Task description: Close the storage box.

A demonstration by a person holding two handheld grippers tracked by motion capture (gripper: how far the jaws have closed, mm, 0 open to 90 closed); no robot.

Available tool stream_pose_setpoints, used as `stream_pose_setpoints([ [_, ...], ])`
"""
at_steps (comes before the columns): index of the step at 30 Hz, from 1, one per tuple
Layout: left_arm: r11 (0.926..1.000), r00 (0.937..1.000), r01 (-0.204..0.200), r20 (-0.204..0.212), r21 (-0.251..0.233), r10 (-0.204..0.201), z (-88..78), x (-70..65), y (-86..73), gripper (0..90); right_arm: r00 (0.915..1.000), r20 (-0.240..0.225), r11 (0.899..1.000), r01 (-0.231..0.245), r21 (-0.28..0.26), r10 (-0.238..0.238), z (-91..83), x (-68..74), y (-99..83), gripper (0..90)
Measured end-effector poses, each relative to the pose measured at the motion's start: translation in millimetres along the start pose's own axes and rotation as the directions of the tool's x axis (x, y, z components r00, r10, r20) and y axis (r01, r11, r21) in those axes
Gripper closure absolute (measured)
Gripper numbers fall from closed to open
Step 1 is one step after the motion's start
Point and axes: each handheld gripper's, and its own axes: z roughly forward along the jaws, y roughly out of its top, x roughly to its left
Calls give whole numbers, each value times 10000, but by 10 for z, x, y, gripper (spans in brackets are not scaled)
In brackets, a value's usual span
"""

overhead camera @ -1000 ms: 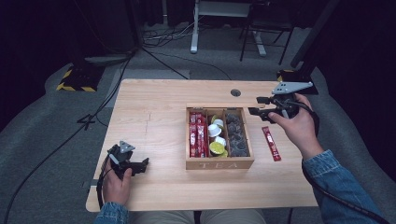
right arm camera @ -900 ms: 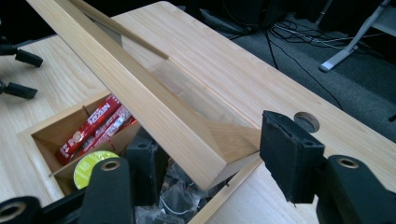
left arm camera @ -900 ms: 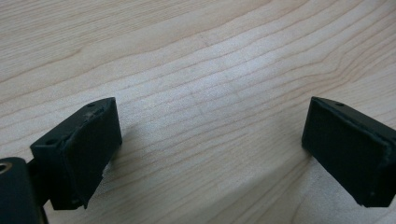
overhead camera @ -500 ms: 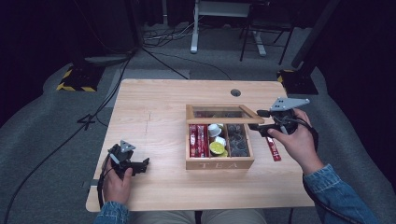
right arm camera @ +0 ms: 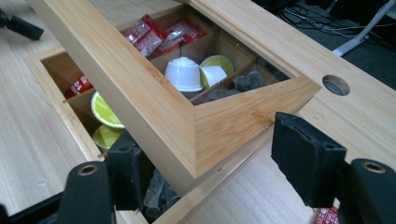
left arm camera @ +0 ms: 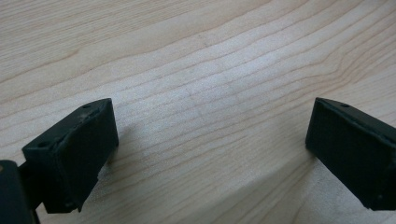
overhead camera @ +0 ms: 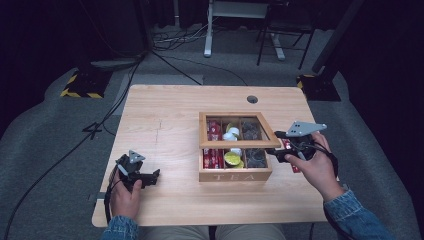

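A wooden tea box [overhead camera: 235, 175] sits right of the table's middle. It holds red packets [right arm camera: 154, 32], white capsules [right arm camera: 183, 73], yellow-green capsules [right arm camera: 106, 112] and dark capsules [overhead camera: 256, 157]. Its windowed lid [right arm camera: 187, 121] hangs tilted, low over the box. My right gripper [overhead camera: 274, 145] is shut on the lid's near right corner, one jaw under the frame and one outside it. My left gripper [overhead camera: 150, 177] rests open on the bare table at the front left, and in the left gripper view it [left arm camera: 210, 149] has nothing between its jaws.
A red packet [right arm camera: 327, 217] lies on the table [overhead camera: 165, 125] just right of the box, under my right hand. A round cable hole [overhead camera: 252, 99] is behind the box. Desk legs and cables stand on the floor beyond the far edge.
My right gripper has come down and toward the person with the lid, swinging it from wide open to nearly flat over the box. The left gripper has stayed put.
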Motion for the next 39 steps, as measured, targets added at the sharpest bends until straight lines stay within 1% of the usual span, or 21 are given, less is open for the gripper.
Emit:
stream_pose_setpoints([
  [2, 10000, 10000, -1, 1, 1, 1, 0, 0, 0, 27, 10000, 24, 10000, 47, 28, -47, 17, 21, -40, 314],
  [5, 10000, 10000, -1, 2, 2, 1, 0, 0, 0, 27, 9997, 84, 9996, 242, 118, -243, 44, 60, -98, 305],
  [9, 10000, 10000, -4, 2, 3, 4, 0, 0, 0, 26, 9986, 200, 9981, 480, 394, -488, 92, 115, -183, 289],
  [14, 10000, 10000, -2, 1, 4, 2, 0, 0, 0, 27, 9997, -9, 9973, 251, 695, -251, 158, 152, -291, 294],
  [19, 10000, 10000, 7, 5, 5, -7, 0, -1, 0, 27, 9997, -126, 9950, 227, 971, -216, 203, 182, -362, 300],
  [21, 10000, 10000, 5, 6, 6, -5, 0, -1, 0, 27, 9993, -333, 9934, 183, 1136, -146, 220, 187, -384, 322],
  [22, 10000, 10000, 2, 3, 2, -2, 0, 0, 0, 27, 9991, -423, 9920, 143, 1255, -90, 229, 194, -394, 323],
  [23, 10000, 10000, 2, 2, 3, -2, 0, 0, 0, 27, 9988, -460, 9906, 203, 1351, -142, 241, 200, -403, 315],
  [27, 10000, 10000, 1, 3, 4, -1, 0, 0, 0, 27, 9987, -513, 9904, 105, 1377, -34, 241, 202, -404, 318],
  [31, 10000, 10000, 0, 0, 2, 0, 0, 0, 0, 27, 9983, -586, 9876, 76, 1567, 16, 234, 205, -393, 318],
  [35, 10000, 10000, 2, 0, 1, -2, 0, 0, 0, 26, 9978, -658, 9864, -8, 1644, 118, 230, 204, -393, 316],
  [37, 10000, 10000, 4, 7, 7, -4, 0, 0, 0, 27, 9970, -744, 9835, -54, 1807, 192, 230, 208, -397, 316],
  [39, 10000, 10000, 1, 4, 4, -1, 0, 0, 0, 27, 9962, -854, 9768, 14, 2142, 173, 246, 218, -417, 315],
])
